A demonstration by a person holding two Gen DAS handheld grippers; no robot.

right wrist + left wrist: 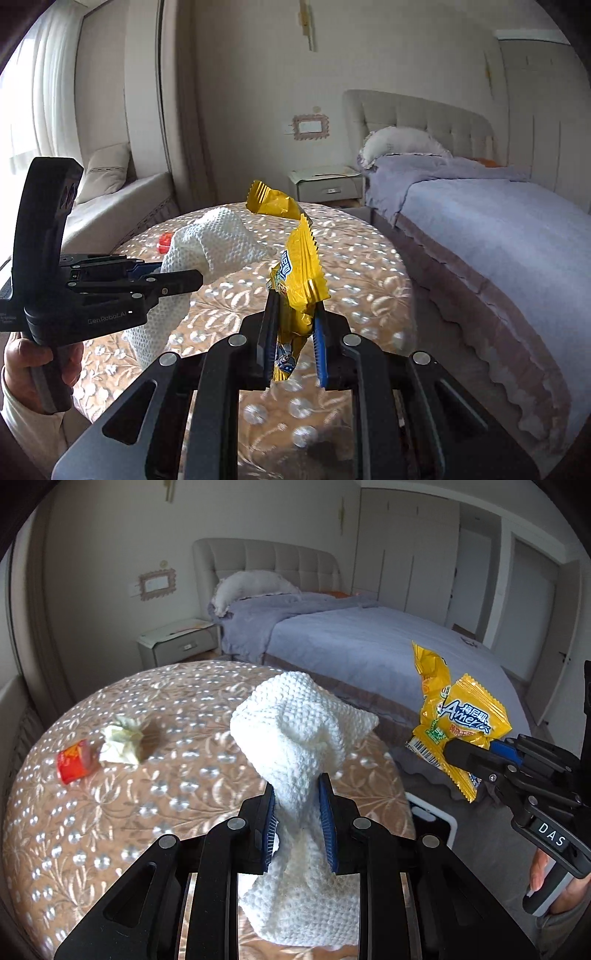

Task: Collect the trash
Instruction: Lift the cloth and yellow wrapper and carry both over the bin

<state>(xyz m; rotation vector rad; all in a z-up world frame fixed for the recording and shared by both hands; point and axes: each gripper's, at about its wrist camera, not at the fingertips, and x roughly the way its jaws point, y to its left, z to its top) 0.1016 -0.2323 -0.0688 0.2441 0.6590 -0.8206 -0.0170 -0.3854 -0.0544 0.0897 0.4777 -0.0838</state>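
The left tongs [299, 812] are clamped on a soft, light paper towel [295, 731] and the right tongs [293, 328] on a thin, slippery yellow wrapper [299, 266], both held above the bench [177, 794], each likely safest pinched mid-body.

Home bedroom: bed [369, 642] w/ tufted headboard [424, 114], nightstand [177, 644], wardrobe doors [413, 554], round patterned table [129, 794].
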